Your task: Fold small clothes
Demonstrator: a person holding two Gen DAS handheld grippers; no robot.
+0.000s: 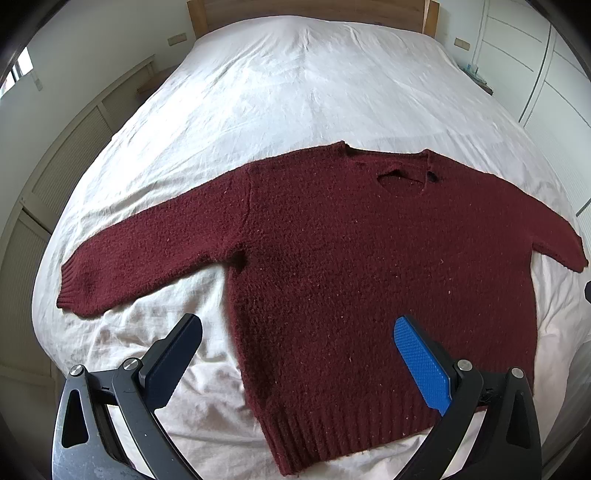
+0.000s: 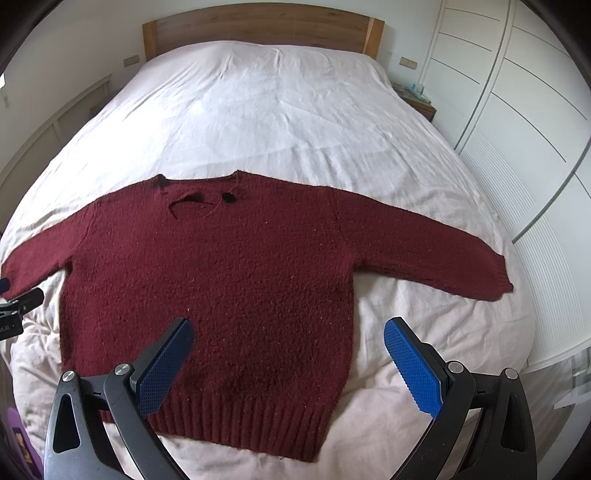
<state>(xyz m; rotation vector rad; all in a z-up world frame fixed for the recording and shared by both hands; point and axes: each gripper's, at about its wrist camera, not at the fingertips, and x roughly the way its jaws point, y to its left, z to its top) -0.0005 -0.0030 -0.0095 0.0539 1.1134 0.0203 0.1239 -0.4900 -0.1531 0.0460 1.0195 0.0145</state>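
Observation:
A dark red knitted sweater (image 1: 332, 266) lies flat on the bed, front up, both sleeves spread out to the sides, ribbed hem nearest me. It also shows in the right wrist view (image 2: 221, 280). My left gripper (image 1: 299, 332) is open and empty, hovering above the sweater's lower left edge. My right gripper (image 2: 288, 332) is open and empty, above the sweater's lower right part. The left gripper's tip shows at the left edge of the right wrist view (image 2: 18, 302).
The bed (image 1: 295, 81) has a wrinkled white sheet and a wooden headboard (image 2: 258, 26). White wardrobe doors (image 2: 517, 110) stand on the right, low cabinets (image 1: 55, 177) on the left. A bedside table (image 2: 417, 99) sits by the headboard.

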